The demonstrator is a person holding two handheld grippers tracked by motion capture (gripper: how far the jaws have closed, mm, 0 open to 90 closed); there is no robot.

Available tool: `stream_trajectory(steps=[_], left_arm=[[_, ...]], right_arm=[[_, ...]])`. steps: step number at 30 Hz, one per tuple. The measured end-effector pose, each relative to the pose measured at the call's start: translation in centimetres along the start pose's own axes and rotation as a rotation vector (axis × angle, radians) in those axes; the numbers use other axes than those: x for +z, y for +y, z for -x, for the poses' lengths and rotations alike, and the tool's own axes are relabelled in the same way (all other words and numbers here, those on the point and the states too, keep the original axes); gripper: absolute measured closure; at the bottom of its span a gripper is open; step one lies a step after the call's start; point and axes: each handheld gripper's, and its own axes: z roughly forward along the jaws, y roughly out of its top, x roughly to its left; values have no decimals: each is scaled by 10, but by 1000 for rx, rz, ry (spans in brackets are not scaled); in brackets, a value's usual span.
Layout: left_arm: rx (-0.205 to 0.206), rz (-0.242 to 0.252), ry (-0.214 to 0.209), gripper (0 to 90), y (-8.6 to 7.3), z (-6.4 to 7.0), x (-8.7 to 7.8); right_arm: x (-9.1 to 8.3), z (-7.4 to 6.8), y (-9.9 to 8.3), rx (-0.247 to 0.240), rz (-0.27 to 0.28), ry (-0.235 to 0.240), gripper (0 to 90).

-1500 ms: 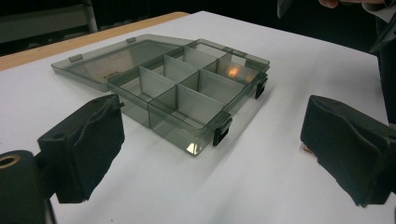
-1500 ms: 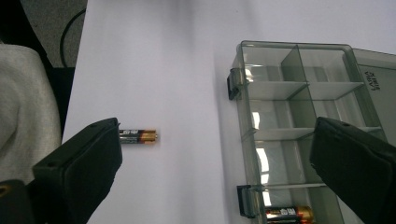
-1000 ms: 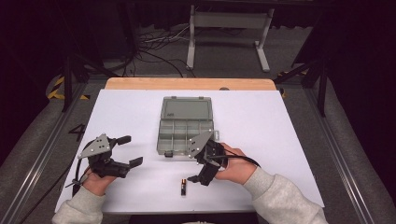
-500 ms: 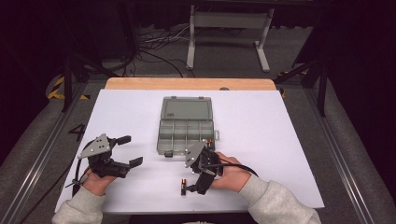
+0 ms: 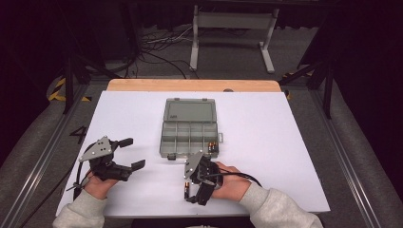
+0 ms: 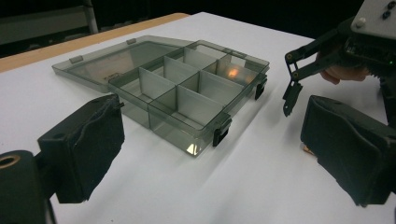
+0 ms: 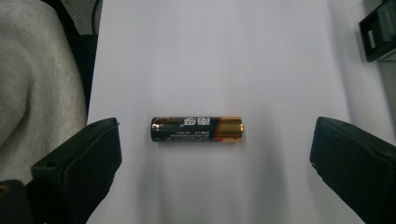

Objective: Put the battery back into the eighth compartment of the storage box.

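Note:
A black and gold AA battery (image 7: 197, 129) lies alone on the white table, seen small near the front edge in the high view (image 5: 186, 186). My right gripper (image 7: 215, 150) hovers over it, open, one jaw off each end and touching nothing; in the high view it (image 5: 191, 191) points down at the battery. A clear grey compartment box (image 5: 190, 138) sits mid-table with its lid laid back. A couple of batteries (image 5: 212, 147) lie in its front right compartment. My left gripper (image 5: 134, 153) rests open and empty at the left, facing the box (image 6: 187, 88).
The white table (image 5: 285, 142) has a wooden strip along its far edge. A grey sleeve (image 7: 37, 70) and the table's front edge are close beside the battery. The other hand's gripper (image 6: 322, 51) shows to the right of the box in the left gripper view.
My right gripper has swung from beside the box's front edge toward the person and tipped down over the loose battery. The left gripper has stayed put.

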Motion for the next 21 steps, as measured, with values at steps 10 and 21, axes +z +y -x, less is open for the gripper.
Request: stream_trajectory(steps=[10,21], left_arm=[[1,-5,2,67,0,-1,-1],[2,-3,1,67,0,0,0]], right_arm=[[9,-4,-1,-5,-12,7,63],[11,-8,1,-43,-13,5,289]])
